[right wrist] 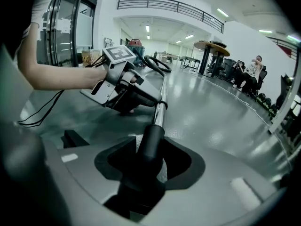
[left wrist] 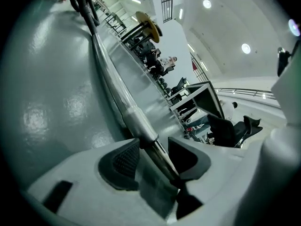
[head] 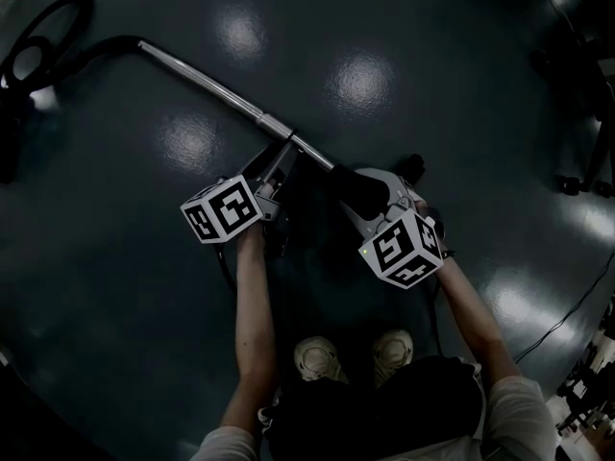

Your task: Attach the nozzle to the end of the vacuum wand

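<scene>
1. Left gripper view: the jaws of my left gripper stand apart and the vacuum wand runs straight between them. Its silver collar sits right at the jaw tips. There's a sliver of gap on one side, so I'm released, not clamping. The wand stretches away over the glossy grey floor.
2. Right gripper view: my right gripper is clenched on the black nozzle, which fills the space between the jaws. The nozzle's far end meets the wand's bare metal tube, in line with it. Just beyond, my left gripper straddles that tube.
3. Head view: the wand slants across the floor from the black hose at top left down to both grippers. The nozzle is at its near end, just above my shoes.
</scene>
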Motion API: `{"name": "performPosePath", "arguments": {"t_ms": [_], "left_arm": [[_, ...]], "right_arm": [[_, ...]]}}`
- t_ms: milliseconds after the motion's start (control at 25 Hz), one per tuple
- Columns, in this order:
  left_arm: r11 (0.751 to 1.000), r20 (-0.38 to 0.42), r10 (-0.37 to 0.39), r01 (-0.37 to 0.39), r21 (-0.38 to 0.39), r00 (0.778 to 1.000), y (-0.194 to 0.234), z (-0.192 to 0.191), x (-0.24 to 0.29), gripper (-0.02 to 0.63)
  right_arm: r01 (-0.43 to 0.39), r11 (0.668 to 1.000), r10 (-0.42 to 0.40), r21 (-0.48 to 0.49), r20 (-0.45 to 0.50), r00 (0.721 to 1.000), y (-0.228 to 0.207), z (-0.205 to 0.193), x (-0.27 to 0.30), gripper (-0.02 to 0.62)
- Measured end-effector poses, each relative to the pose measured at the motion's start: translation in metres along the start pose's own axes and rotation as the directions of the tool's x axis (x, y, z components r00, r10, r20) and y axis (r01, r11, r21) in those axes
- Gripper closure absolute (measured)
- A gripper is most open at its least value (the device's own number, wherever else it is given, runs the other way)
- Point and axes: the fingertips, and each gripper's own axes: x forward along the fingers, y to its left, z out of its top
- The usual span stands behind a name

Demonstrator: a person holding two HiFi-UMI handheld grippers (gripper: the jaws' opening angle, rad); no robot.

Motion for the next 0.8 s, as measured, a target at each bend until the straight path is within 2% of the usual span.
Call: {"name": "performPosePath", "arguments": {"t_ms": [80, 160, 240, 320, 400, 480, 560, 640, 800], "left_arm": [[0.997, -0.061, -0.054, 0.050, -0.060, 0.997, -0.008, -0.013, 0.005, 0.419], [0.983, -0.112, -0.130, 0.113, -0.143, 0.985, -0.020, -0.028, 0.014, 0.409], [0.960, -0.079, -0.167, 0.144, -0.239, 0.983, -0.024, -0.031, 0.021, 0.403], [0.923, -0.011, -0.189, 0.174, -0.344, 0.982, -0.023, -0.029, 0.026, 0.402], [0.896, 0.028, -0.202, 0.196, -0.400, 0.979, -0.024, -0.028, 0.029, 0.402], [0.903, 0.028, -0.171, 0.168, -0.395, 0.985, -0.021, -0.028, 0.032, 0.424], [0.927, 0.014, -0.112, 0.109, -0.360, 0.994, -0.018, -0.028, 0.038, 0.460], [0.941, 0.011, -0.075, 0.075, -0.331, 0.997, -0.018, -0.025, 0.045, 0.455], [0.940, 0.042, -0.064, 0.074, -0.334, 0.997, -0.021, -0.018, 0.057, 0.465]], "right_arm": [[-0.004, 1.000, 0.004, -0.004, 0.009, 1.000, -0.001, 0.001, 0.000, 0.405], [-0.003, 1.000, 0.003, -0.001, 0.018, 1.000, -0.003, 0.002, -0.001, 0.405], [0.001, 1.000, -0.001, 0.002, 0.024, 1.000, -0.005, 0.002, -0.001, 0.407], [0.008, 1.000, -0.008, 0.003, 0.031, 0.999, -0.006, 0.002, -0.002, 0.407], [0.019, 1.000, -0.019, 0.009, 0.036, 0.999, -0.010, 0.001, -0.005, 0.407], [0.033, 0.999, -0.034, 0.024, 0.042, 0.999, -0.017, -0.002, -0.007, 0.408], [0.042, 0.998, -0.044, 0.040, 0.048, 0.998, -0.024, -0.005, -0.009, 0.408], [0.039, 0.998, -0.042, 0.046, 0.056, 0.998, -0.028, -0.005, -0.010, 0.408], [0.031, 0.999, -0.034, 0.041, 0.072, 0.997, -0.031, -0.005, -0.012, 0.408]]}}
